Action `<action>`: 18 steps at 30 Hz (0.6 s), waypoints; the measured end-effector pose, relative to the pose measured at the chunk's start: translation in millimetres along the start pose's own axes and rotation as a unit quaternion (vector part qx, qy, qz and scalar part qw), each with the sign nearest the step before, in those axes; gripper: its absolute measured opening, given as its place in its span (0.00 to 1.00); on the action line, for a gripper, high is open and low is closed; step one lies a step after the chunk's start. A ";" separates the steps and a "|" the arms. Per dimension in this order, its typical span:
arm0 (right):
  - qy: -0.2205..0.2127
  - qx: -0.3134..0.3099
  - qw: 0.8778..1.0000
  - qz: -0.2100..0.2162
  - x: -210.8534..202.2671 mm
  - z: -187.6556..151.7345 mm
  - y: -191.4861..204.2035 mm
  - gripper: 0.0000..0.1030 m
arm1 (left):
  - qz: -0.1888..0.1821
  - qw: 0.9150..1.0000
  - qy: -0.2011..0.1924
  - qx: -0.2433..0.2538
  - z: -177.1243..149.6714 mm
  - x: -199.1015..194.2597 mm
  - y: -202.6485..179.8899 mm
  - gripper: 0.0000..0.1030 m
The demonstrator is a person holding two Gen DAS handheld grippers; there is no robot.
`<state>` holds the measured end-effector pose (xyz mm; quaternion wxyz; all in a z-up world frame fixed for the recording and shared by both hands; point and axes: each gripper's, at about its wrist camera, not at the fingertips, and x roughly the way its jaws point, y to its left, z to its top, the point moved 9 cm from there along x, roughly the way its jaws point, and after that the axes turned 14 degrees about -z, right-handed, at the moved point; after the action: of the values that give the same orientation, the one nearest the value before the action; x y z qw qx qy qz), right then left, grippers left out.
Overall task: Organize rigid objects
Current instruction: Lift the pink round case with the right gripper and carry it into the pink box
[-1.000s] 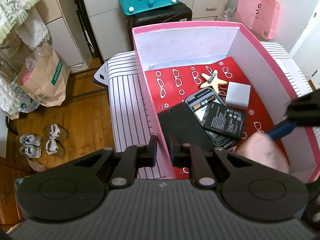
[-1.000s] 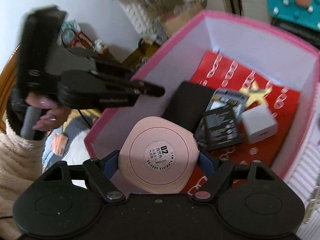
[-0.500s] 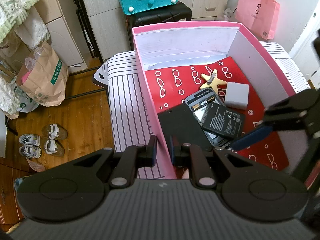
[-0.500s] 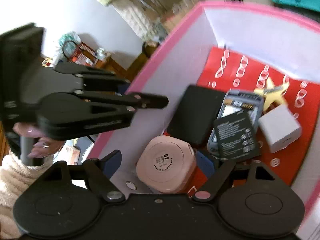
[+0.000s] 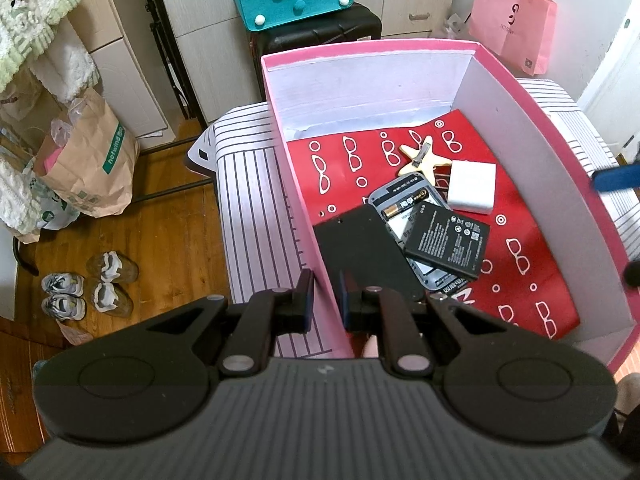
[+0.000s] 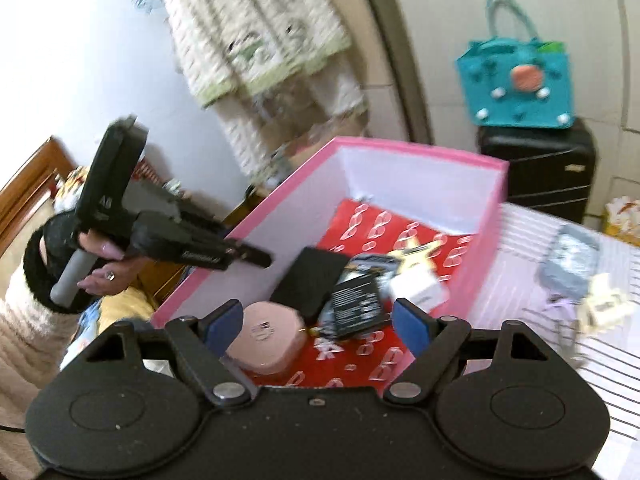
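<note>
The left tool [image 5: 323, 300] is pinched onto the near left wall of the pink box [image 5: 294, 204], 1 finger outside and 1 inside, with the wall pressed between the pads. The right tool [image 6: 318, 320] has its blue-padded fingers spread wide, nothing between them, above the near end of the box.

Inside the box, on a red sheet printed with white glasses [image 5: 516, 264], lie the sorted things. A round pink case [image 6: 266, 338] sits in the near left corner, just below the right tool's left finger. Beside it a flat black cover [image 5: 366, 250] leans against the left wall. Next comes a grey device with its back open [image 5: 404, 200], a battery showing inside, and a black battery pack [image 5: 448, 242] lies across it. A white cube-shaped charger [image 5: 472, 192] sits just beyond, touching a pale star-shaped clip [image 5: 420, 158].

The box stands on a striped desk [image 5: 256, 224]. On the stripes to the right of the box, blurred, lie a grey item [image 6: 570, 266] and a pale small one [image 6: 604, 306].
</note>
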<state>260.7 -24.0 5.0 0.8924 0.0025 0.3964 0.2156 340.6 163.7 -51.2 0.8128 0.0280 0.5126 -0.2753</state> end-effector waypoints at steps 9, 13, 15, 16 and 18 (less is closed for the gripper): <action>-0.044 -0.020 0.987 -0.150 -16.9 -14.4 -55.6 0.83 | -0.004 0.999 0.038 0.006 -25.5 -6.3 -13.5 0.12; -0.040 -0.012 0.986 -0.163 -15.9 -32.4 -73.4 0.81 | -0.002 0.998 0.057 0.012 -43.0 -11.5 -23.0 0.12; -0.046 -0.016 0.983 -0.175 -14.5 -40.4 -79.0 0.79 | 0.000 0.998 0.059 0.014 -49.8 -13.6 -26.7 0.12; -0.054 -0.019 0.981 -0.183 -14.4 -43.2 -80.8 0.79 | 0.003 0.998 0.057 0.014 -52.4 -14.3 -27.9 0.12; -0.078 -0.026 0.977 -0.196 -15.8 -50.0 -82.8 0.78 | 0.002 0.998 0.055 0.006 -56.8 -14.1 -28.5 0.12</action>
<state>247.6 -113.6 -32.6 0.9451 -0.0822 0.3129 0.0456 276.0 164.1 -59.4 0.7839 0.0492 0.5547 -0.2745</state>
